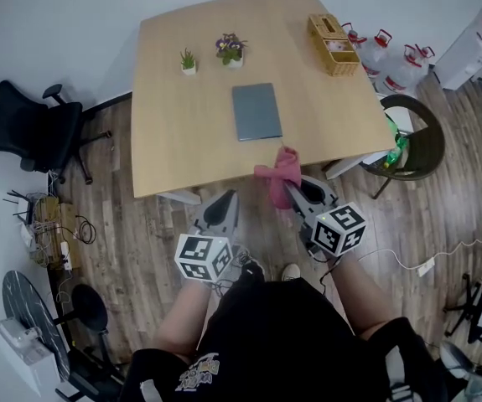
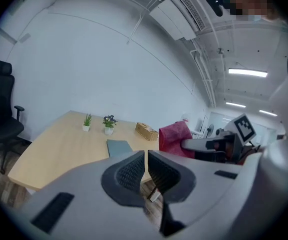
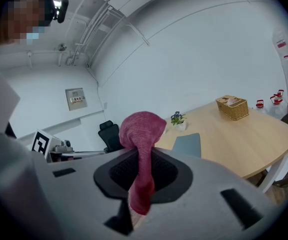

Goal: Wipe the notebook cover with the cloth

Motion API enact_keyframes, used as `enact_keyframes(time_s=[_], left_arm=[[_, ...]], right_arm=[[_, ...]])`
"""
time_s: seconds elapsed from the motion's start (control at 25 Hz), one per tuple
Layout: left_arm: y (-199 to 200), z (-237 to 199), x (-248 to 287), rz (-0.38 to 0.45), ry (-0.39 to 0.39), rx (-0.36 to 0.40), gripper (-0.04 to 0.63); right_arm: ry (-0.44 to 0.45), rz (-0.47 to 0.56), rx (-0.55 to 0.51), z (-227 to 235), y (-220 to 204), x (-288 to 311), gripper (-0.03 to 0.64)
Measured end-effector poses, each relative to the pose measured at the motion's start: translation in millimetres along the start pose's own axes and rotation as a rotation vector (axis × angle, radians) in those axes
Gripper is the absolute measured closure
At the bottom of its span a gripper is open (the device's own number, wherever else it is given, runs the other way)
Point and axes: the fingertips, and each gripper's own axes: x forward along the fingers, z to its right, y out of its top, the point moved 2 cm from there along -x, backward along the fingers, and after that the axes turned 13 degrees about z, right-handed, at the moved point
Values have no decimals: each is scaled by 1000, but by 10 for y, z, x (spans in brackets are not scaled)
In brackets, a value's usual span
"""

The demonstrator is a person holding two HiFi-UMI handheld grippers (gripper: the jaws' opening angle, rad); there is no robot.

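Note:
A grey notebook (image 1: 256, 111) lies flat near the middle of the wooden table (image 1: 173, 141); it shows too in the left gripper view (image 2: 118, 147) and the right gripper view (image 3: 188, 145). My right gripper (image 1: 289, 193) is shut on a pink cloth (image 1: 279, 174), held just off the table's front edge, short of the notebook. The cloth (image 3: 141, 149) bunches above the jaws and hangs down between them. My left gripper (image 1: 226, 203) is shut with nothing in it, hovering over the floor beside the right one; its jaws (image 2: 146, 169) stand closed together.
Two small potted plants (image 1: 189, 60) (image 1: 230, 48) stand at the table's back, a wicker basket (image 1: 334, 44) at the back right corner. A black office chair (image 1: 23, 128) is left of the table, another chair (image 1: 417, 145) at the right, water jugs (image 1: 391, 61) beyond.

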Motion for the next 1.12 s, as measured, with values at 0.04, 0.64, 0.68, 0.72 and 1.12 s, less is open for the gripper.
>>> enact_keyframes(time_s=[0.04,0.64,0.68,0.72,1.12], left_arm=[[37,-77,41,2,-6,-3,574],[284,-766,533,-11,-12,-31,574],[272,-768,580,-14,-7,-31,574],[259,-771,634,-15,1,-31,574],[103,-835,1277,-29,201,-39,574]], right_arm=[[-6,2,-2,-4,17,79,559],[-41,32,-30,185,339,879,559],[-36,29,-28,243,349,913,558],[-28,25,-25,306,360,951,558],[151,-63,17,1055,512,1490,558]])
